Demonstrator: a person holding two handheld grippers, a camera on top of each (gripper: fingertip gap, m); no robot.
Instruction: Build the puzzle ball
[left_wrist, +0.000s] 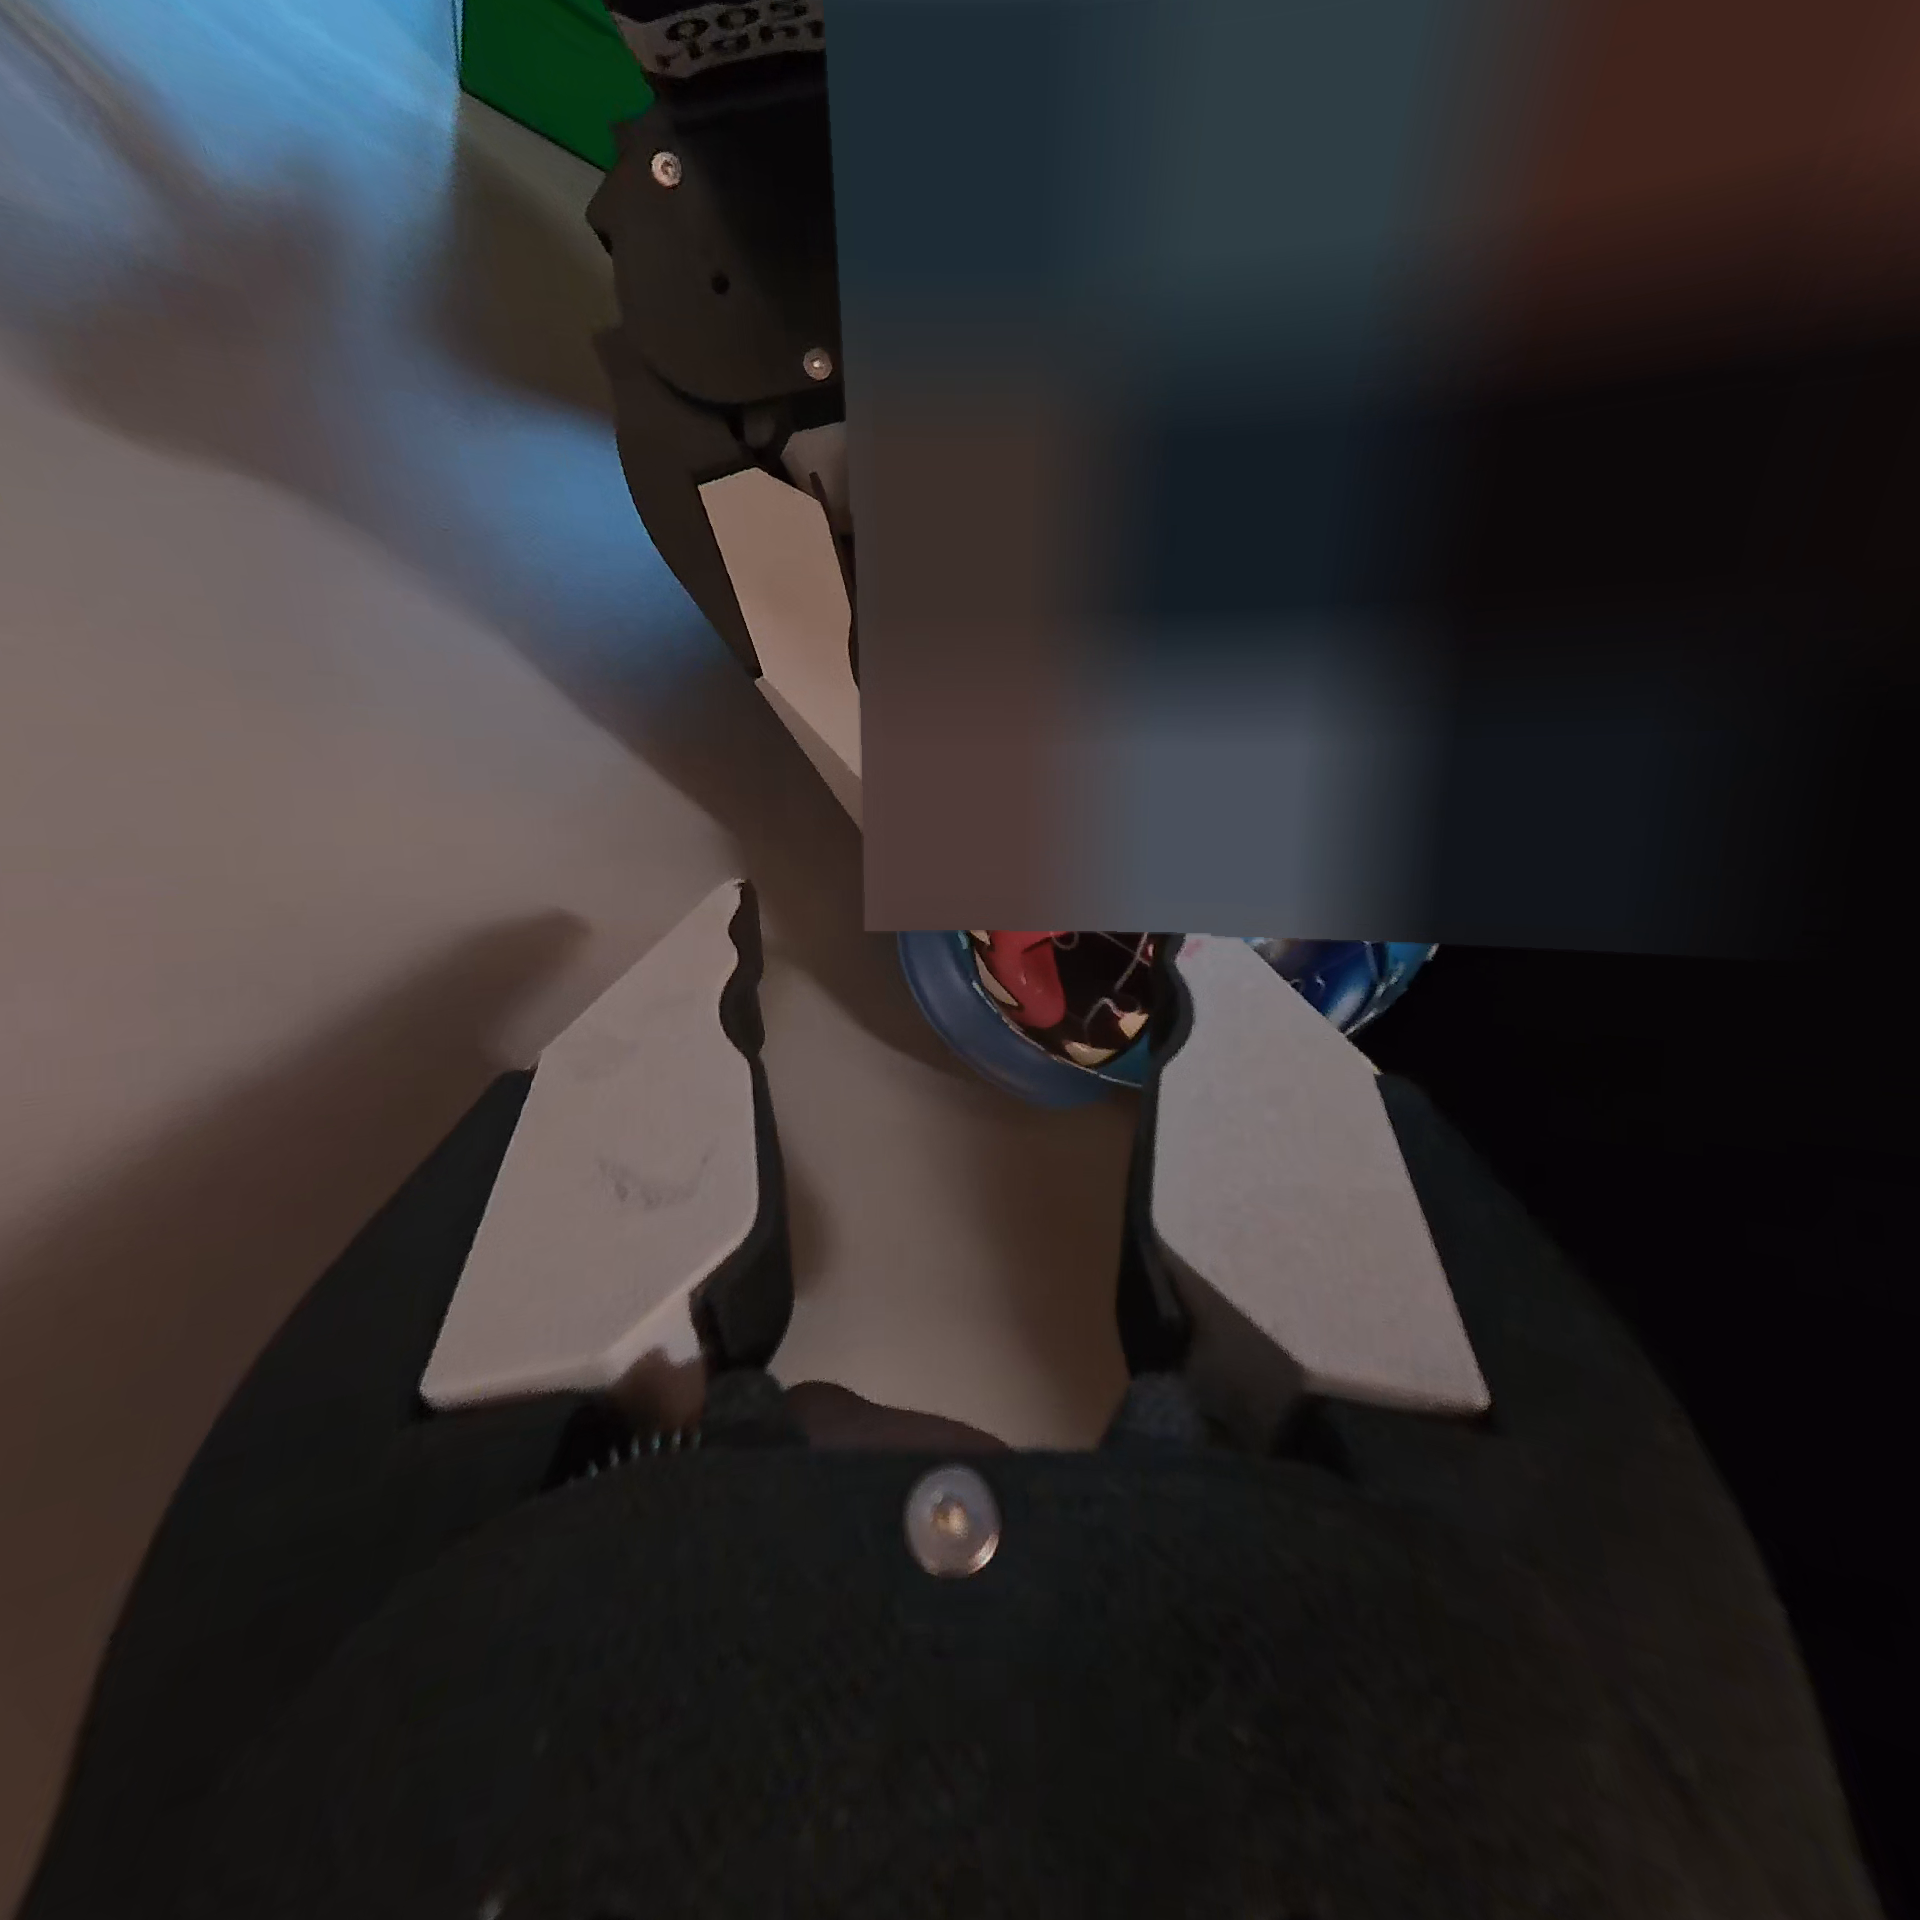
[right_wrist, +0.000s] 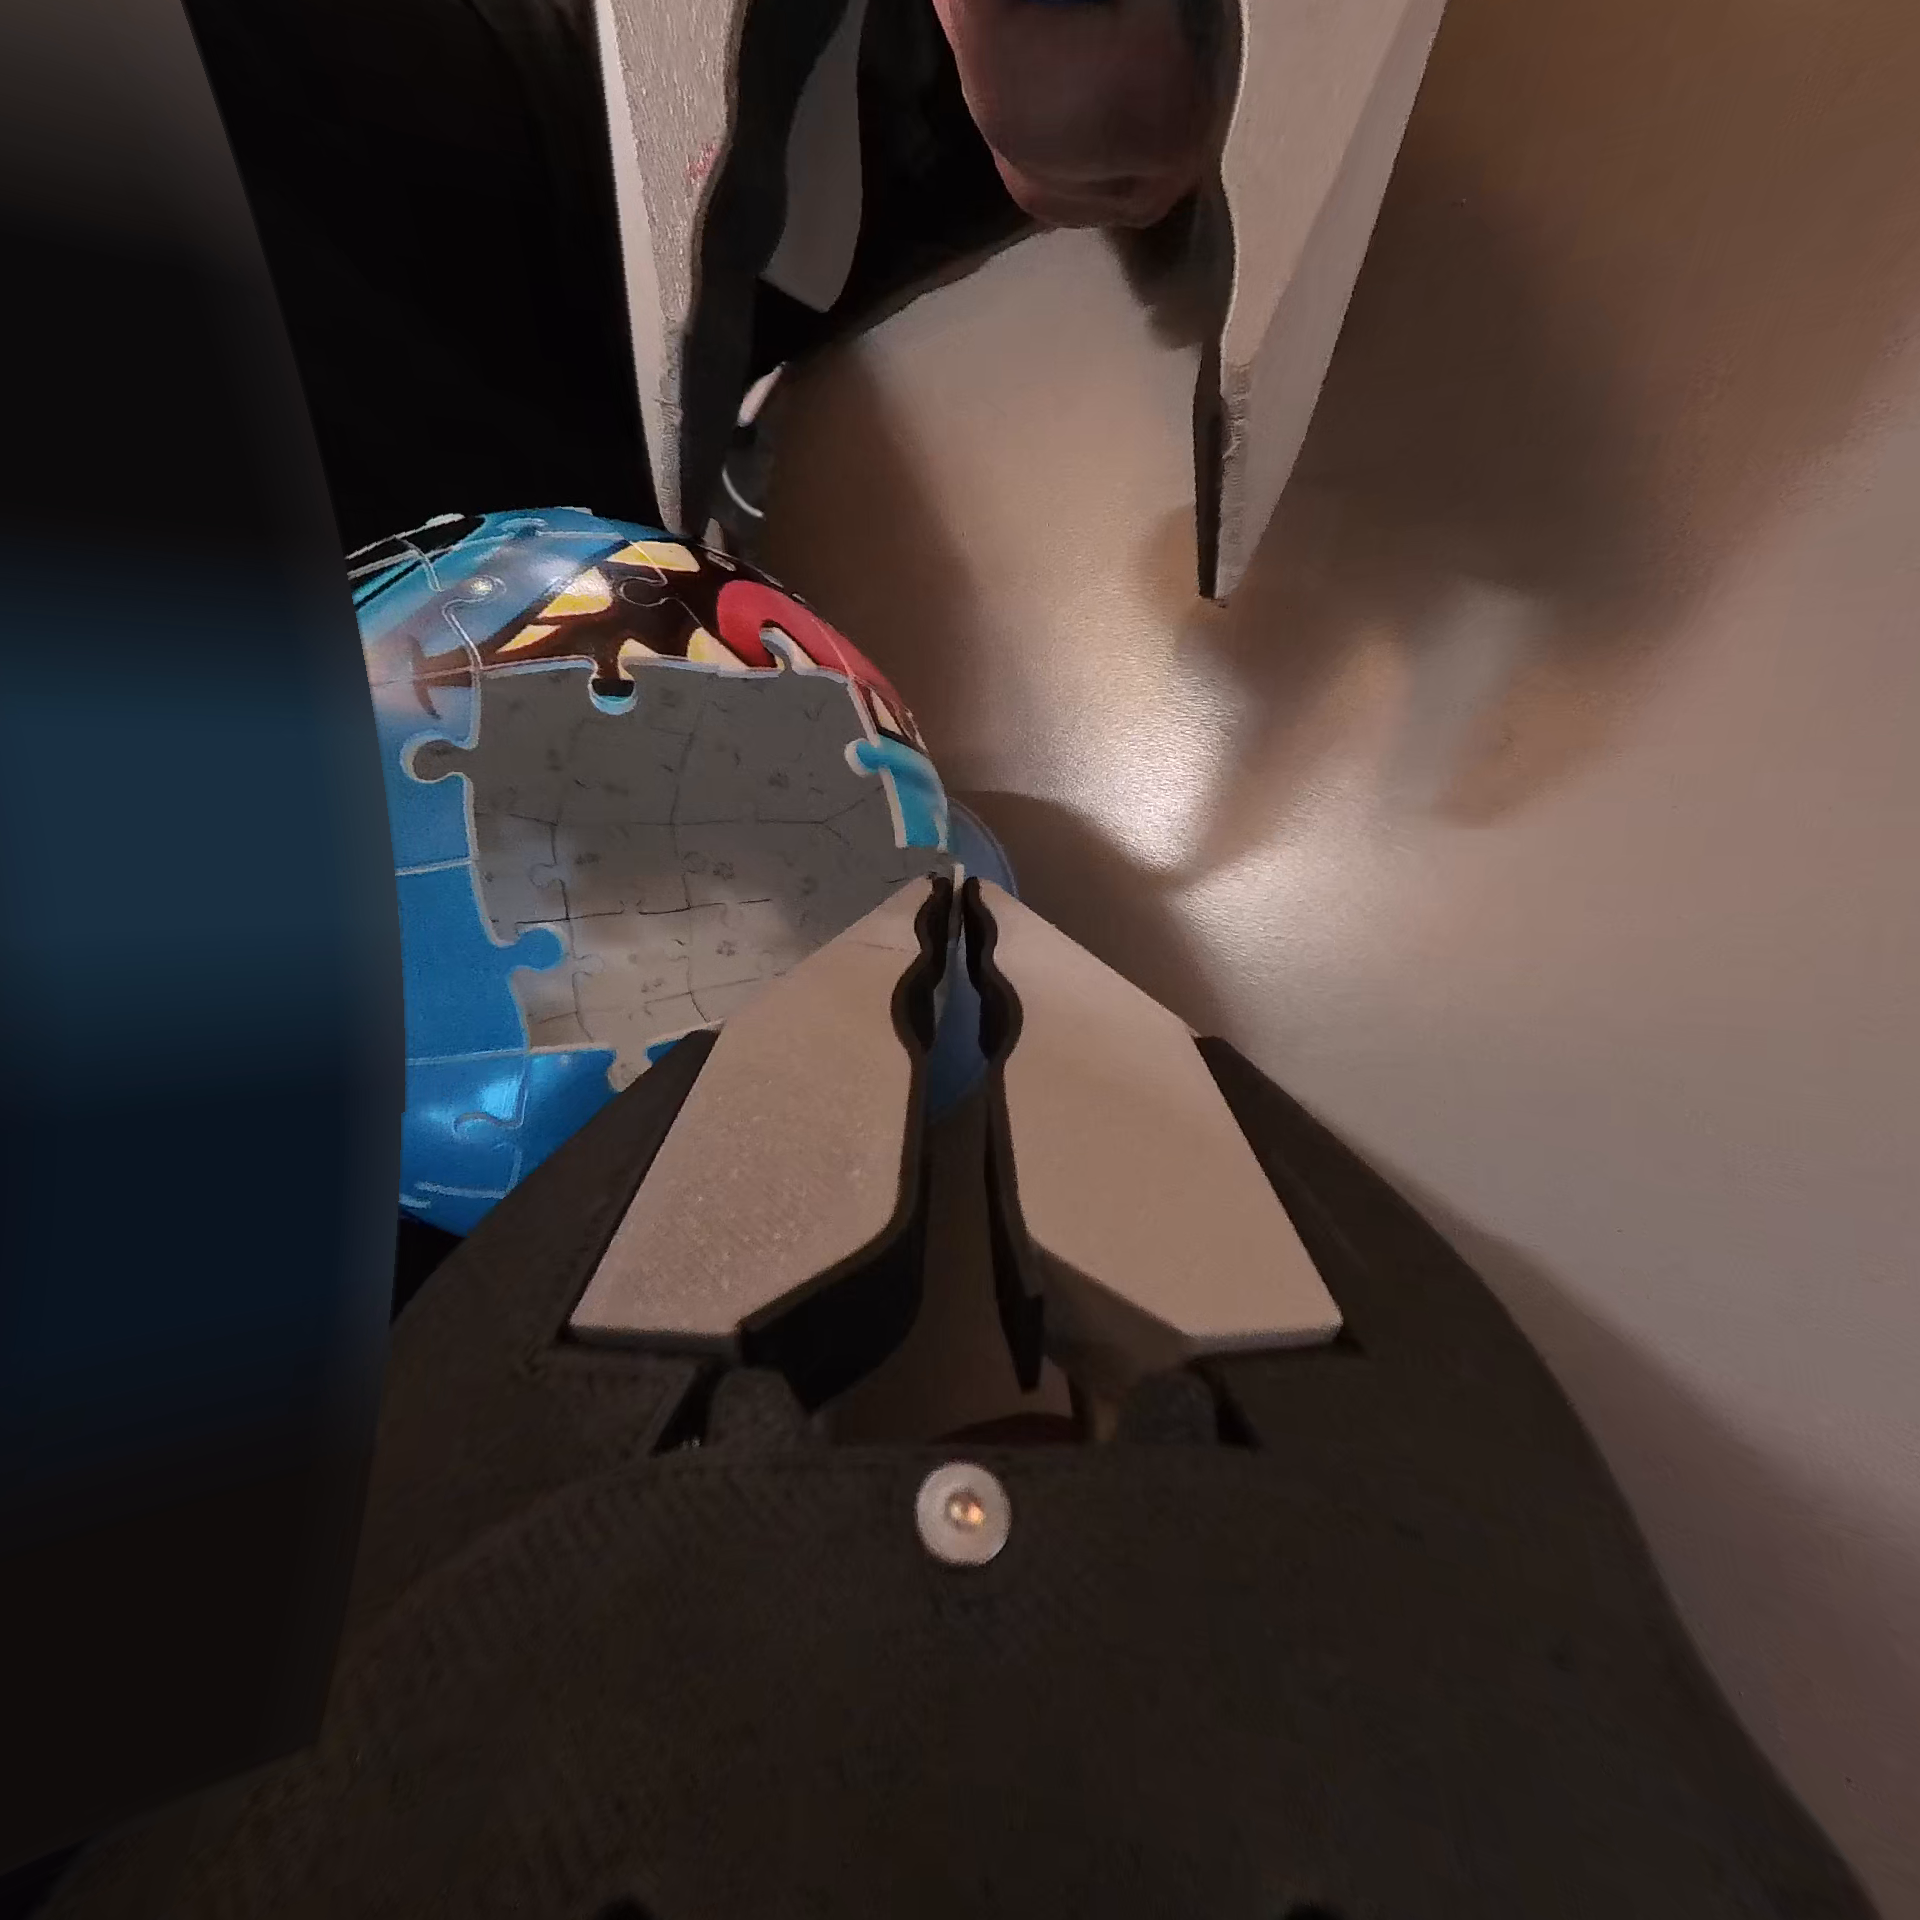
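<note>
fitting pieces into the puzzle ball (right_wrist: 623, 831) seemed the step in hand: one grey gap was still open on its near side. the ball lay at the left of the pale counter (right_wrist: 1455, 935). the right gripper (right_wrist: 961, 894) had its jaws nearly closed at the gap's edge, perhaps on a thin piece; i cannot tell. the left gripper (left_wrist: 956, 997), jaws open, pointed at the ball from the far side. next, the piece needs careful alignment.

puzzle ball (right_wrist: 665, 831) blocks the left; bare table (right_wrist: 1455, 1039) lies open right.
</note>
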